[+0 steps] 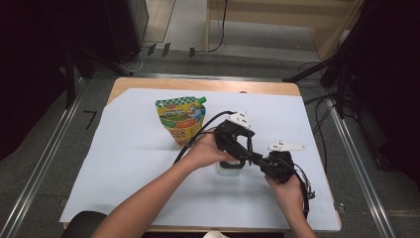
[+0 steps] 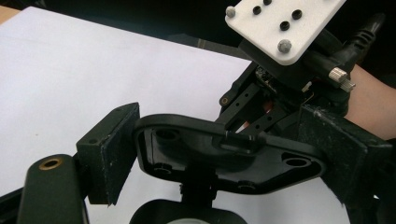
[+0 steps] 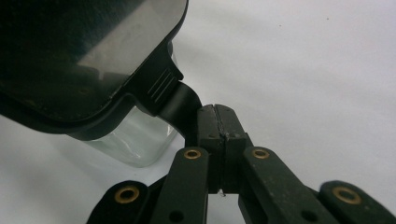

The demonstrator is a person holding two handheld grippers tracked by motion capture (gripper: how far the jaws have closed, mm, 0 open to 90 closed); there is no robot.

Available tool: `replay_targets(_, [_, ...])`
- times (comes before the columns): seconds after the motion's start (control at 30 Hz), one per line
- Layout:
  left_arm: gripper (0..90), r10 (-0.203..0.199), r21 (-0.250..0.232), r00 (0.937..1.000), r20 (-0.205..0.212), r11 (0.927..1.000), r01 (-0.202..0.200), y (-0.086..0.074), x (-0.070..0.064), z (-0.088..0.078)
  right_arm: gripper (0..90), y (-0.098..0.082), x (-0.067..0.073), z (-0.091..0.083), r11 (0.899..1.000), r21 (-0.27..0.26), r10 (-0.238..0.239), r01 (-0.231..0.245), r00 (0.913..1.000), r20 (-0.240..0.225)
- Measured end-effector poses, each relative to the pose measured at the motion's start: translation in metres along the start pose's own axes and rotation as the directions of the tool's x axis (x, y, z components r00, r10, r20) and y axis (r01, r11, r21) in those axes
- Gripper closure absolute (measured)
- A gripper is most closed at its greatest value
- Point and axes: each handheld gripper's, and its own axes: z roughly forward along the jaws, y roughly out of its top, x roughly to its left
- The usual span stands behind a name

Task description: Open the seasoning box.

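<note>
Behind both grippers (image 1: 242, 151), pouch (image 1: 181, 120) lies clear.

Pouch (image 1: 182, 119): printed in green, yellow and orange, with a checked band along the top; the print is too small and blurred to read.
Lid (image 2: 219, 156): black, no lettering to be seen in the left or right gripper view.
Readable text overall: none; no brand, number or sign can be made out in any view.
</note>
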Motion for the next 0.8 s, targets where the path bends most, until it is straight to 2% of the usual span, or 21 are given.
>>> replay_targets(0.37, [12.6, -0.018, 0.022, 0.9997, 0.015, 0.9996, 0.018, -0.003, 0.002, -0.005, 90.0, 0.000, 0.001, 0.001, 1.000, -0.003, -0.005, 0.005, 1.0000, -0.001])
replay_targets(0.57, [11.0, 0.004, 0.033, 1.0000, 0.008, 0.9994, -0.005, -0.005, 0.001, -0.010, 90.0, 0.000, 0.001, 0.001, 1.000, -0.001, -0.008, 0.008, 1.0000, 0.000])
replay_targets(0.8, [11.2, 0.009, 0.042, 0.9999, 0.007, 0.9991, -0.009, -0.013, -0.002, -0.022, 90.0, 0.000, 0.002, 0.001, 1.000, 0.004, -0.013, 0.013, 0.9999, 0.002])
